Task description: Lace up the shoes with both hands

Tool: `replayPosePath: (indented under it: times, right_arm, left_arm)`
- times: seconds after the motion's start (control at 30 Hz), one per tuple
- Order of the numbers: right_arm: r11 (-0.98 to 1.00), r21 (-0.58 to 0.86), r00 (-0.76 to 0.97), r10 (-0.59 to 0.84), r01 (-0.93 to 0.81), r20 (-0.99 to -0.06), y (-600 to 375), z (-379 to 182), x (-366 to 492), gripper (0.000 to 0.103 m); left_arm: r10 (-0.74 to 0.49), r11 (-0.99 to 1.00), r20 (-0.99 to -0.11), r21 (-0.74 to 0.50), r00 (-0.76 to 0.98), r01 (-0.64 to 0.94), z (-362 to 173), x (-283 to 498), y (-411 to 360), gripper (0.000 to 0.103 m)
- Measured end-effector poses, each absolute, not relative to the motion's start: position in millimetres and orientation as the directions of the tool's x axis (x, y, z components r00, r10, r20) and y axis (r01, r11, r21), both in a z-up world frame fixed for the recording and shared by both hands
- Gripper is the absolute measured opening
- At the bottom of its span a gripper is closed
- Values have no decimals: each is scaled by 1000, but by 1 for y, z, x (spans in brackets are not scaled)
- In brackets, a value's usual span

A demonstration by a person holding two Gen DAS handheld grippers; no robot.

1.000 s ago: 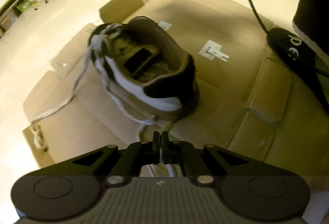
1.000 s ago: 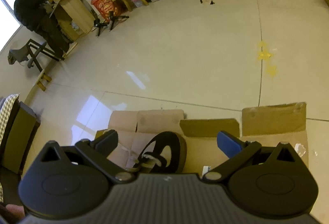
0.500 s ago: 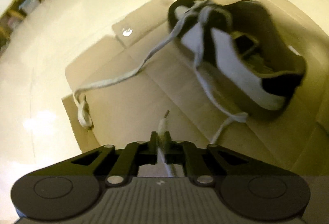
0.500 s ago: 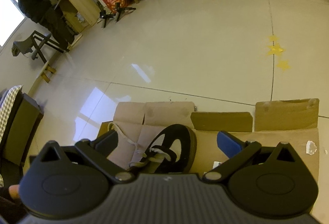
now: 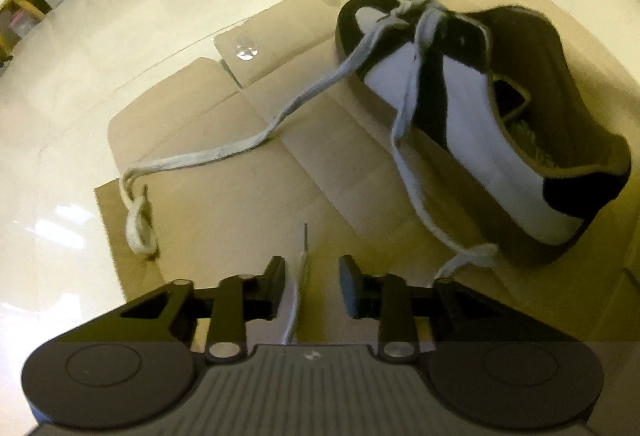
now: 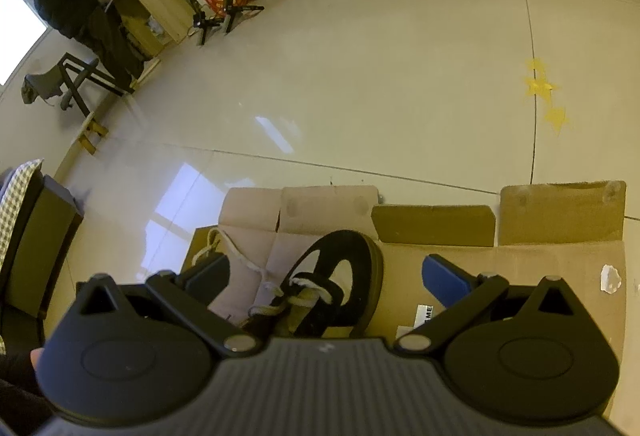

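Observation:
A black-and-white sneaker point(image 5: 460, 108) lies on flattened cardboard point(image 5: 224, 220), toe pointing away. One white lace end point(image 5: 303, 268) runs from the shoe's near side to my left gripper point(image 5: 312, 266) and lies loose between the jaws. These stand apart and are closing, and the pads do not press it. The other lace end point(image 5: 138, 224) trails left to a knotted loop at the cardboard's edge. In the right wrist view my right gripper point(image 6: 328, 268) hangs wide open just above the sneaker's toe point(image 6: 360, 248), gripping nothing.
The cardboard point(image 6: 520, 276) lies on a glossy tiled floor, with a white scrap point(image 6: 610, 278) at its right. Far off, a person point(image 6: 68, 4) sits at a desk beside shelves, bins and a tripod point(image 6: 224, 16). Dark furniture point(image 6: 36, 236) stands at the left.
My left gripper swung from behind the heel round to the shoe's side, drawing the lace end out. It was shut on the lace; now its jaws stand apart. The right gripper stayed put.

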State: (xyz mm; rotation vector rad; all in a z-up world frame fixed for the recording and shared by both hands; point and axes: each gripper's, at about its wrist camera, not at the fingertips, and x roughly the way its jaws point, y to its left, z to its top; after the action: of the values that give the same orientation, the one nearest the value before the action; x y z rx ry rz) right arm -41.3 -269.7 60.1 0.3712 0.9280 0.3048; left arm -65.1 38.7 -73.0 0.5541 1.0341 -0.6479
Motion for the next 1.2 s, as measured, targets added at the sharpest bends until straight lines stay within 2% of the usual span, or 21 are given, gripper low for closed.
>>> replayPosePath:
  times: [0.3,0.47,0.73,0.9,1.03,1.1,1.2]
  right_arm:
    - [898,432,555,404,-87,-727,-275,52,-46,103]
    - [906,412,525,397,-95,-752,-270,38,-49,103]
    - [939,221,490,328,-263,-808,-214,10,-59,101]
    - [912,110,480,307,-394,-822,-173,-1,-57,79]
    - [907,45,485,265,-418,-834,-161,-7,-53,67]
    - [908,16,483,237,-419,-843,-161,-10,-52,48]
    - [914,18,473,226,-405,-852,-165,-15,-50,45]
  left_arm:
    - [-240,708,-899,97,367,700,-70,-68,42,1]
    - [-270,687,-872,122,408,716,-41,-64,33,1]
    - [-351,619,-840,124,414,776,6,-57,1,1]
    - [-411,588,-825,84,387,805,26,-47,-24,1]
    - [-455,576,-814,40,361,816,30,-46,-39,1]
    - [-467,576,-813,18,348,817,27,-44,-47,1]
    - [-479,564,-815,0,327,826,28,-45,-57,1]
